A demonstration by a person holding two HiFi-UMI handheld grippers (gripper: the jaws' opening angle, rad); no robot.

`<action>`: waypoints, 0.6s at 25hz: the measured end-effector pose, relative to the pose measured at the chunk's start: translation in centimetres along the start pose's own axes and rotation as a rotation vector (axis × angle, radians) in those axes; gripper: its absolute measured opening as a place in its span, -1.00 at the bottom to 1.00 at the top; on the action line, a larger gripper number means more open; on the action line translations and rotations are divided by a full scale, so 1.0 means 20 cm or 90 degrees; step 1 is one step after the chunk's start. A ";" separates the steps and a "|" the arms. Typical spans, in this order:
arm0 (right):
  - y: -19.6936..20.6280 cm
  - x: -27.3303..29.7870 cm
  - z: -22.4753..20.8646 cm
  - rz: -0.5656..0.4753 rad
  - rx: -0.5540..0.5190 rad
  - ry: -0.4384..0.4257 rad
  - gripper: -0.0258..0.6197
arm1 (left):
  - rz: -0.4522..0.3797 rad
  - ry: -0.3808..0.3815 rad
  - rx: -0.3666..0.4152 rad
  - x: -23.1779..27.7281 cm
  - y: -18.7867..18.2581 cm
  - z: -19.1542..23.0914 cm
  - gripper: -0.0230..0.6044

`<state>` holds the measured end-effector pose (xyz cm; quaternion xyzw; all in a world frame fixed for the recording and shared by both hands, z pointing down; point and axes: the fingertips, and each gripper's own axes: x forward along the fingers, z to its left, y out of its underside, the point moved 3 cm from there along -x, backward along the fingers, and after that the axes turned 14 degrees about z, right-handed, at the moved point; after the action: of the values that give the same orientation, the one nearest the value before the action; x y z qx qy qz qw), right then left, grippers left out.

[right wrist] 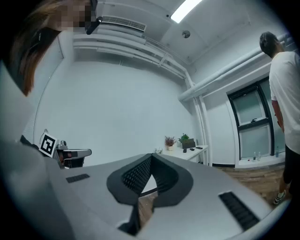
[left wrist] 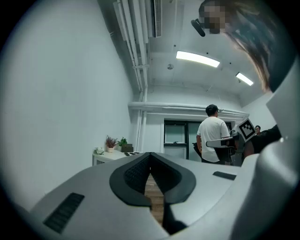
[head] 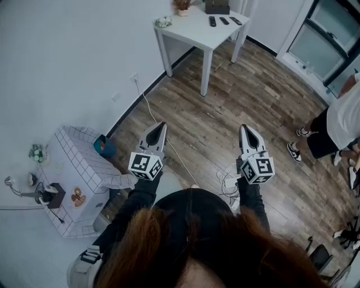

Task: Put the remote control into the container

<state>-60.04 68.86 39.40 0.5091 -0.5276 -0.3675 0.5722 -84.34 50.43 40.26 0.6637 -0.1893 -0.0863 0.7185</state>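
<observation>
Head view: remotes (head: 224, 21) tiny; container (head: 216, 8) cropped.

Item, remotes, three by my count: left remote (head: 212, 21), middle remote (head: 224, 21), right remote (head: 235, 21). All are small dark slim bars lying flat, side by side but apart, on the white table (head: 194, 32) at the frame's upper centre. Item, container (head: 216, 7): dark box just behind them, cut off by the top edge; I cannot see its inside.

White tiled cabinet (head: 76, 154) on the wooden floor (head: 236, 101) — a white-shirted person (head: 347, 115) well apart.
</observation>
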 end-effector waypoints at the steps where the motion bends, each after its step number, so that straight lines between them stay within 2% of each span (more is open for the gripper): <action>1: 0.01 0.00 0.00 -0.001 0.008 0.002 -0.86 | 0.008 0.003 0.002 -0.01 0.01 -0.01 -0.90; 6: 0.06 -0.05 -0.03 0.007 0.040 0.017 -0.86 | 0.045 0.022 0.002 -0.06 0.07 -0.10 -0.90; 11: 0.01 -0.02 -0.06 -0.010 0.034 0.015 -0.87 | 0.044 0.020 0.009 -0.02 0.03 -0.08 -0.90; 15: 0.05 -0.02 -0.05 0.004 0.045 0.001 -0.86 | 0.045 0.027 0.011 0.02 0.03 -0.10 -0.90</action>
<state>-59.16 69.61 40.43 0.5275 -0.5415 -0.3462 0.5556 -83.29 52.21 40.78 0.6642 -0.1984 -0.0453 0.7193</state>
